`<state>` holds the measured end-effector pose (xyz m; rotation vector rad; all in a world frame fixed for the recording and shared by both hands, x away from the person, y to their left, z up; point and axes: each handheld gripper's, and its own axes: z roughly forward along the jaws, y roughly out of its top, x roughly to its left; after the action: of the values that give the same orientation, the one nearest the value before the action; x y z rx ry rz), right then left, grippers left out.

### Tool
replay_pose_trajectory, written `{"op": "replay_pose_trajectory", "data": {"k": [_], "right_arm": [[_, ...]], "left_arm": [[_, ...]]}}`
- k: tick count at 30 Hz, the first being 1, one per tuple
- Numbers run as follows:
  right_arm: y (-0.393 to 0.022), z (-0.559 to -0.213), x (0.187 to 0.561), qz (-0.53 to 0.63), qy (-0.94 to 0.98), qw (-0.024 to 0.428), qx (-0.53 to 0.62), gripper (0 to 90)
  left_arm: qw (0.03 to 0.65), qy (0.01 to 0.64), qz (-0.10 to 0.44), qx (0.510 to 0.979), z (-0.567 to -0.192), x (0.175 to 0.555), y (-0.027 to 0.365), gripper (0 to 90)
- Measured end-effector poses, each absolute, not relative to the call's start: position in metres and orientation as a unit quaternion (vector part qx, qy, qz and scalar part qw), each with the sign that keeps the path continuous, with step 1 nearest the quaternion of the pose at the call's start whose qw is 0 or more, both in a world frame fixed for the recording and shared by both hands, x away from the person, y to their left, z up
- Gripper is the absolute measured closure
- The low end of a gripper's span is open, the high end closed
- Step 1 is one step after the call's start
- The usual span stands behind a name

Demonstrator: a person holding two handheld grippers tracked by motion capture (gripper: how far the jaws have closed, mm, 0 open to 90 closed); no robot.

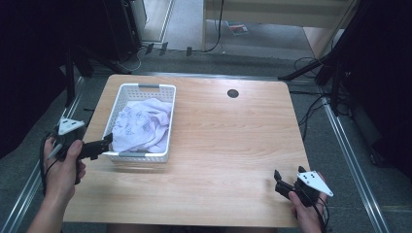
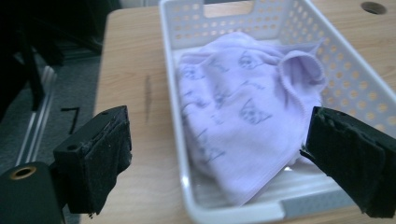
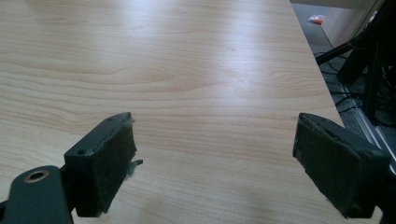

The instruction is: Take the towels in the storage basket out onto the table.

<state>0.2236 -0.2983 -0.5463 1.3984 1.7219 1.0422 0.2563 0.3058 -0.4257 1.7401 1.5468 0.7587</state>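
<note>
A white perforated basket stands at the table's left, and a crumpled lilac cloth with small prints lies in it. The same basket and cloth show close up in the left gripper view. My left gripper hovers at the basket's near left corner, raised above it, jaws wide open with nothing between them. Held over bare wood near the table's front right corner, my right gripper is open too. In the right gripper view, the gripper has empty jaws spread over the tabletop.
The wooden table has a round cable hole at the back. Metal rails run along the floor on both sides. Dark stands and cables crowd the right; a light wooden unit stands behind.
</note>
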Motion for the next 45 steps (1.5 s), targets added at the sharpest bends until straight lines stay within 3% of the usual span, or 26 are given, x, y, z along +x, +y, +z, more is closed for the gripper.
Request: {"op": "replay_pose_trajectory", "data": {"k": [12, 21, 28, 30, 34, 45], "right_arm": [[-0.299, -0.546, 0.223, 0.403, 0.661, 0.337, 0.535, 13.3], [-0.299, -0.546, 0.223, 0.404, 0.664, 0.336, 0.532, 13.3], [-0.299, -0.546, 0.223, 0.406, 0.665, 0.335, 0.529, 13.3], [-0.299, -0.546, 0.223, 0.406, 0.665, 0.334, 0.53, 13.3], [-0.298, -0.546, 0.223, 0.406, 0.667, 0.334, 0.529, 13.3], [-0.298, -0.546, 0.223, 0.404, 0.67, 0.334, 0.525, 13.3]], "left_arm": [[0.286, 0.6, 0.229, 0.712, -0.422, 0.338, 0.268, 8.0], [0.23, 0.641, 0.164, 0.713, -0.455, 0.394, 0.252, 8.3], [0.154, 0.66, 0.142, 0.722, -0.488, 0.414, 0.238, 8.3], [0.132, 0.655, 0.159, 0.727, -0.494, 0.416, 0.231, 8.0], [0.092, 0.646, 0.169, 0.739, -0.506, 0.419, 0.219, 0.7], [0.1, 0.632, 0.15, 0.754, -0.511, 0.419, 0.221, 3.1]]}}
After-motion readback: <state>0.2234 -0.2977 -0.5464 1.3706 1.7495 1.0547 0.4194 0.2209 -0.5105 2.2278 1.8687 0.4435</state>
